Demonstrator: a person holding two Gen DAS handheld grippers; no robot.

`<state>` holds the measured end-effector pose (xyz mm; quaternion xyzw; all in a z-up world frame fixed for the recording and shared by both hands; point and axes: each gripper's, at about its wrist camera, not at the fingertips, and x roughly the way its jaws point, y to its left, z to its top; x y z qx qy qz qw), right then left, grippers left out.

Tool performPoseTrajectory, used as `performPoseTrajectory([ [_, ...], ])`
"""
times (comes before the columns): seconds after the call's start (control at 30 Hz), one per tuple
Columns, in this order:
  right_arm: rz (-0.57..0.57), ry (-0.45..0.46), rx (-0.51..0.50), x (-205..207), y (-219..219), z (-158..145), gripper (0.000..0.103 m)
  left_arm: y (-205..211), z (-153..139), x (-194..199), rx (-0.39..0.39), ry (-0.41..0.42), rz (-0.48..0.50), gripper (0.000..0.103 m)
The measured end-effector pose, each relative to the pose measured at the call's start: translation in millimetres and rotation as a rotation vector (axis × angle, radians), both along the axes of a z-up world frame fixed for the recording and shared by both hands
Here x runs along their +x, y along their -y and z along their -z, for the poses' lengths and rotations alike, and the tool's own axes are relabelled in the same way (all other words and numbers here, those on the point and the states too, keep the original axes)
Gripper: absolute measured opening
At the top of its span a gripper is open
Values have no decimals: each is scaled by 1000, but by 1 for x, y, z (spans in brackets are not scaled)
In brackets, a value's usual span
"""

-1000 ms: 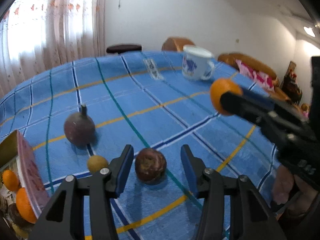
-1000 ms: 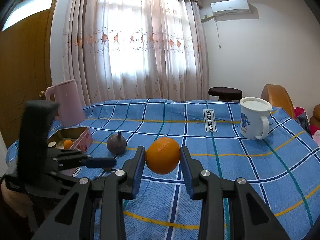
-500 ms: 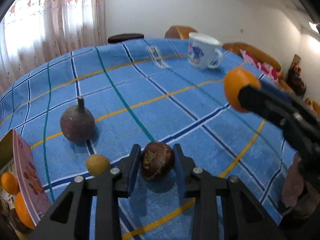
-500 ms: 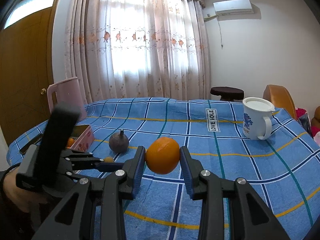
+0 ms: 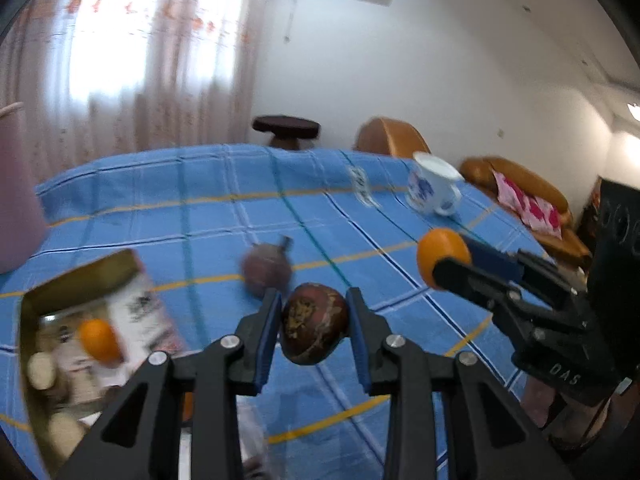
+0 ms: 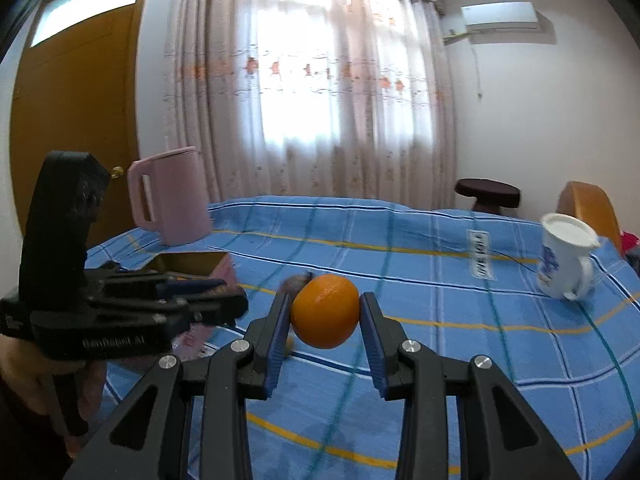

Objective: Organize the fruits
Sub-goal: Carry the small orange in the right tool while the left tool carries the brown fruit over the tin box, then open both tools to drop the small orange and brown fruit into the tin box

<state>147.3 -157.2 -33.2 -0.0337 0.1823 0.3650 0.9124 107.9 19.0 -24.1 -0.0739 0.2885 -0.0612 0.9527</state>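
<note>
My left gripper [image 5: 314, 320] is shut on a brown mottled round fruit [image 5: 314, 328] and holds it above the blue checked tablecloth [image 5: 200, 216]. My right gripper [image 6: 325, 312] is shut on an orange [image 6: 325, 311], also lifted; the orange shows at the right of the left wrist view [image 5: 442, 256]. A dark purple fruit with a stem [image 5: 266, 270] lies on the cloth beyond the left gripper. An open gold box [image 5: 80, 276] at the left holds an orange fruit [image 5: 100, 340] and several pale pieces.
A pink jug [image 6: 168, 196] stands at the table's far left. A white and blue mug [image 6: 564, 260] stands at the far right, with a small label card [image 6: 482, 256] near it. A stool [image 6: 488, 194] and chairs lie beyond the table.
My left gripper closed on the brown fruit, lifted it off the cloth and swung left toward the box. My right gripper kept the orange and shifted left.
</note>
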Motion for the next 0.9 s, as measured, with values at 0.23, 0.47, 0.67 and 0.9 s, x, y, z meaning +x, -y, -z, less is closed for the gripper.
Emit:
performPoseTrajectory([
  [0.23,-125,-8,15,-10,-50,-16,37,-54,-14,-32,11,69,-135,34],
  [0.47,-258,1,-42,-33,-118,-15,37,-111,-2,-54,-28,57,-258,34],
  [0.67,-326,-22,-116,-45,-160,8,37,-134,12,-67,-50,46,-308,34],
  [0.9,-364,-65,-181,-49,-183,25,38,-141,25,-71,-55,22,-326,35],
])
